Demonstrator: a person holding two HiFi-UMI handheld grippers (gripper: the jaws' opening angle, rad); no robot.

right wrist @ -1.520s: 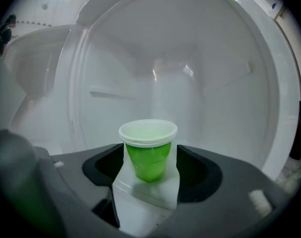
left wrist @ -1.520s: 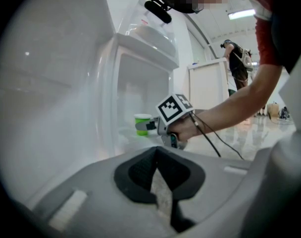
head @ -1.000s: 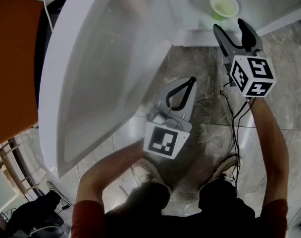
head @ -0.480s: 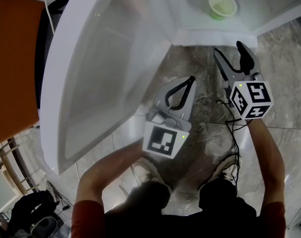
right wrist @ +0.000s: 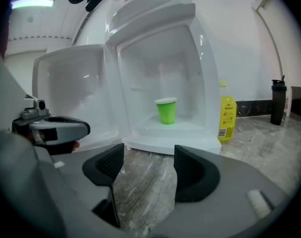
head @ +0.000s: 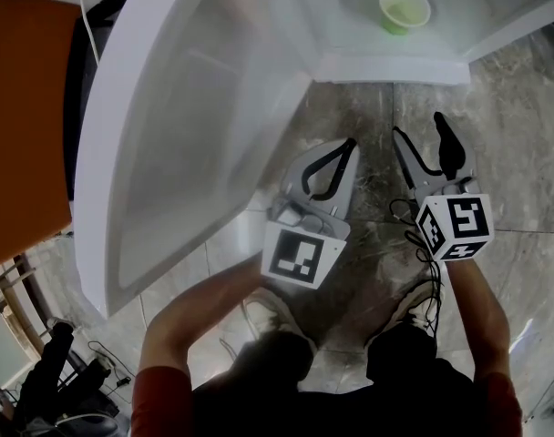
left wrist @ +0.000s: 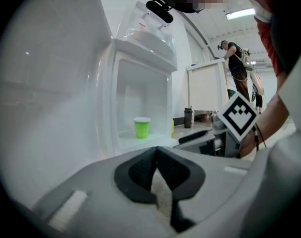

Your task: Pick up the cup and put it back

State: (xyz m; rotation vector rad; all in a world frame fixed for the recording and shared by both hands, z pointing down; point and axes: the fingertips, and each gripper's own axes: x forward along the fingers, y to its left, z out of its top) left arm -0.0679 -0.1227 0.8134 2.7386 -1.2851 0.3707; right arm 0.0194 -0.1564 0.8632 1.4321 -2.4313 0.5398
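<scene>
A green cup (head: 403,8) (right wrist: 166,111) (left wrist: 141,127) stands upright inside the small white fridge (head: 395,62) (right wrist: 160,73), near the middle of its floor. My right gripper (head: 423,137) (right wrist: 144,168) is open and empty, well back from the fridge over the marble floor. My left gripper (head: 343,146) (left wrist: 156,168) is shut on nothing, its fingertips touching, beside the open fridge door (head: 195,107) (left wrist: 46,98).
The open white door swings out to the left of the fridge. A yellow bottle (right wrist: 225,118) and a dark flask (right wrist: 276,103) stand right of the fridge. A person (left wrist: 237,68) stands far off. Marble floor (head: 368,144) lies between the grippers.
My right gripper has pulled back from the fridge opening toward my body, still open and empty. The cup stays in the fridge. The left gripper has barely moved.
</scene>
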